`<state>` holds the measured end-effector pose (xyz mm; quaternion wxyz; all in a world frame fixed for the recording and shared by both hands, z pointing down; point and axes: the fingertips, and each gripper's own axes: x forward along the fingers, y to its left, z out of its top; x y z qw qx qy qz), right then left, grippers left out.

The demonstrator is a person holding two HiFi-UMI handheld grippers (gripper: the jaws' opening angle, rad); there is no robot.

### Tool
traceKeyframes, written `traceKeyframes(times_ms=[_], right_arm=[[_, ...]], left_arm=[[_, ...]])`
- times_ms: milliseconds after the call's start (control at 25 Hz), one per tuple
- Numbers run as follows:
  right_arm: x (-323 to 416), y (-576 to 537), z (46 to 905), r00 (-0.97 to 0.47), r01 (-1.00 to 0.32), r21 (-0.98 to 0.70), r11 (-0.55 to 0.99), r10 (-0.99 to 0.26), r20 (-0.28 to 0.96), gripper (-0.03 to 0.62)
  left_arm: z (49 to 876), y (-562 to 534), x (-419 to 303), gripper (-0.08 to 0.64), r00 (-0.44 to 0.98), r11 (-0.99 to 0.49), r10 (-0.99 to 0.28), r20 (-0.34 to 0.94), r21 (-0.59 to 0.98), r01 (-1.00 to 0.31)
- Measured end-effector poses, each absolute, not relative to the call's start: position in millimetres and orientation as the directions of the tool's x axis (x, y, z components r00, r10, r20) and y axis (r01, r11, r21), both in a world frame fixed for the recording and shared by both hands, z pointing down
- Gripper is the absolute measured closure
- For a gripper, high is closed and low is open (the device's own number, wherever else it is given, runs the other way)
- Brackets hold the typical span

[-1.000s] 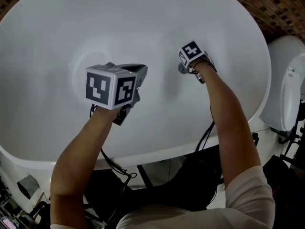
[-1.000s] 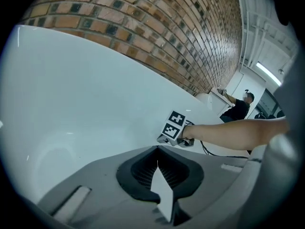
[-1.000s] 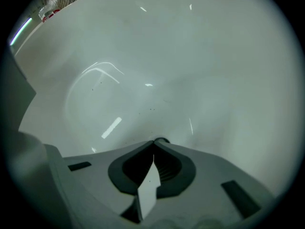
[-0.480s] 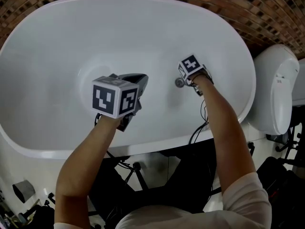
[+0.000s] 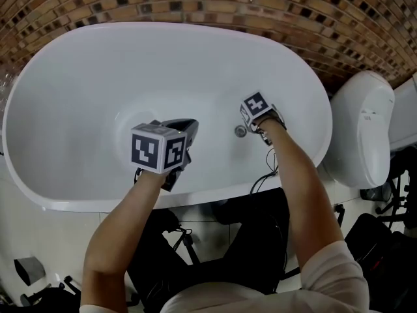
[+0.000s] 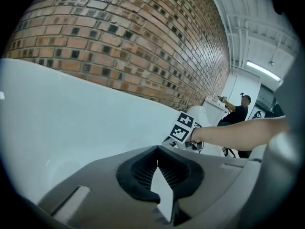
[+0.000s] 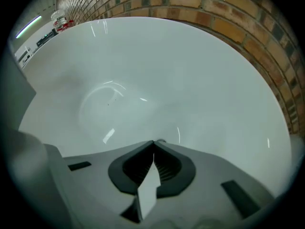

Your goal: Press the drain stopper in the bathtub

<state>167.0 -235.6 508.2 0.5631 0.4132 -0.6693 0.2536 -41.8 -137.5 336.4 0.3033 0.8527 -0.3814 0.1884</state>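
Note:
The white bathtub [image 5: 78,109] fills the head view. Its round metal drain stopper [image 5: 240,131] sits on the tub floor right of centre. My right gripper [image 5: 248,123] hangs just right of and over the stopper, with its marker cube [image 5: 255,107] on top. In the right gripper view its jaws [image 7: 153,143] are shut and empty, pointing down at the tub floor. My left gripper [image 5: 188,125] hovers over the middle of the tub, left of the stopper. It is shut and empty [image 6: 157,148], and its view shows the right gripper's cube [image 6: 181,128].
A brick wall [image 5: 260,5] runs behind the tub. A white toilet [image 5: 361,129] stands close to the tub's right end. Black cables [image 5: 266,175] hang over the tub's near rim. A person [image 6: 240,111] stands far off in the left gripper view.
The head view has pulled back: the tub looks smaller and the brick wall now shows. Both grippers stay shut, holding about the same places over the tub floor.

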Motion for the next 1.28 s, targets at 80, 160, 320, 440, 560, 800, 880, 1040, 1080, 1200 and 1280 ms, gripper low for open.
traceKeyframes(times_ms=[80, 160, 320, 440, 560, 800, 880, 1040, 1080, 1200, 1280], right_arm=[[167, -233, 497, -0.027, -0.844, 0.130, 0.521, -0.283, 0.959, 0.575], [164, -228, 484, -0.038, -0.851, 0.128, 0.509, -0.302, 0.953, 0.575], [159, -222, 453, -0.051, -0.861, 0.139, 0.489, -0.355, 0.933, 0.575], [156, -216, 431, -0.052, -0.859, 0.154, 0.489, -0.383, 0.922, 0.575], [152, -209, 410, -0.065, -0.861, 0.150, 0.486, -0.397, 0.915, 0.575], [148, -196, 372, -0.076, -0.865, 0.170, 0.473, -0.458, 0.886, 0.575], [144, -190, 359, -0.093, -0.871, 0.161, 0.464, -0.478, 0.874, 0.575], [140, -178, 332, -0.107, -0.872, 0.173, 0.458, -0.523, 0.846, 0.575], [139, -174, 326, -0.110, -0.872, 0.175, 0.457, -0.531, 0.840, 0.575], [138, -165, 309, -0.115, -0.871, 0.188, 0.455, -0.559, 0.821, 0.575], [139, -159, 299, -0.118, -0.873, 0.193, 0.448, -0.578, 0.807, 0.575]], left_arm=[[327, -134, -42, 0.552, 0.639, -0.528, -0.546, 0.541, 0.370, -0.764], [318, -129, -43, 0.552, 0.640, -0.531, -0.556, 0.530, 0.366, -0.764], [298, -116, -44, 0.552, 0.641, -0.538, -0.576, 0.506, 0.356, -0.764], [285, -108, -43, 0.552, 0.642, -0.544, -0.588, 0.491, 0.347, -0.764], [271, -99, -42, 0.552, 0.641, -0.549, -0.598, 0.481, 0.336, -0.765], [249, -80, -41, 0.552, 0.641, -0.556, -0.616, 0.459, 0.322, -0.766], [242, -72, -40, 0.552, 0.642, -0.560, -0.621, 0.450, 0.317, -0.765], [228, -57, -37, 0.552, 0.645, -0.572, -0.631, 0.430, 0.303, -0.762], [225, -54, -36, 0.552, 0.645, -0.574, -0.634, 0.425, 0.299, -0.762], [215, -43, -35, 0.552, 0.643, -0.579, -0.647, 0.411, 0.283, -0.764], [208, -37, -34, 0.552, 0.639, -0.585, -0.657, 0.399, 0.265, -0.767]])
